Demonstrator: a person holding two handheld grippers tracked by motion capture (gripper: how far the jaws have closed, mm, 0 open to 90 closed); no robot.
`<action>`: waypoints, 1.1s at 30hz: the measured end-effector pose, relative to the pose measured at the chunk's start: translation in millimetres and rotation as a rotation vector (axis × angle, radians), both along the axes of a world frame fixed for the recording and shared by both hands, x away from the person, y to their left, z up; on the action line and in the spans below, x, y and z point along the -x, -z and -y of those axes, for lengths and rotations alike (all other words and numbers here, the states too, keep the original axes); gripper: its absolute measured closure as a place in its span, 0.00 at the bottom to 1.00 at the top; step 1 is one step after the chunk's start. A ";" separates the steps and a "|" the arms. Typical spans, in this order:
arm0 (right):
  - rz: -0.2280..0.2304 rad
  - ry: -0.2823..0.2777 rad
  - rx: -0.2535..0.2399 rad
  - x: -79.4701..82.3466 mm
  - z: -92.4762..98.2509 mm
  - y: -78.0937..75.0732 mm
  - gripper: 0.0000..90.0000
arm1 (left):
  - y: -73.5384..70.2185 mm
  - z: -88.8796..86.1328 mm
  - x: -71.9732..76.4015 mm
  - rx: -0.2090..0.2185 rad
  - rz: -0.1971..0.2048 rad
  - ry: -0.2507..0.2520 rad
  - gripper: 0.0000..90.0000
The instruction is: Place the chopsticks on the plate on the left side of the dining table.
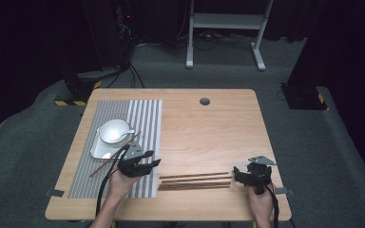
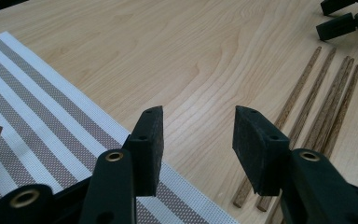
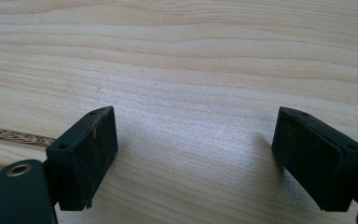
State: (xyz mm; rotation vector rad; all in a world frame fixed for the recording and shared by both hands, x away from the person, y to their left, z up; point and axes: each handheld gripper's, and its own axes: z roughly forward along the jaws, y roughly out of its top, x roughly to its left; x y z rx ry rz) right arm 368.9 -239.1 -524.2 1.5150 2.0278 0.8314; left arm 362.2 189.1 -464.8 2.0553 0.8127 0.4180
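Note:
Several dark wooden chopsticks (image 1: 195,181) lie side by side on the wooden table (image 1: 204,133), near its front edge. One more chopstick (image 1: 114,154) rests slanted on the striped placemat (image 1: 123,142), beside a white plate (image 1: 100,148) that carries a white bowl (image 1: 115,130) with a spoon. My left gripper (image 1: 153,158) hovers over the placemat's right edge, open with nothing between its jaws; in the left gripper view the chopsticks (image 2: 307,116) lie just right of it (image 2: 198,140). My right gripper (image 1: 237,173) stands open at the chopsticks' right ends, over bare wood (image 3: 193,140).
A round grommet hole (image 1: 204,101) sits near the table's far edge. Beyond the table stand a white frame (image 1: 225,28) and dark equipment on grey carpet.

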 end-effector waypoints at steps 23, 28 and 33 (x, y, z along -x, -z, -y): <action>0.001 -0.001 0.001 0.0 0.1 0.0 0.15 | 3.2 19.0 -1.9 0.024 -0.012 0.046 0.58; 0.001 -0.001 0.001 0.0 0.1 0.0 0.15 | 4.3 21.8 -1.1 0.026 -0.018 0.055 0.58; 0.001 -0.001 0.001 0.0 0.1 0.0 0.15 | 5.9 25.6 -1.1 0.031 -0.020 0.066 0.58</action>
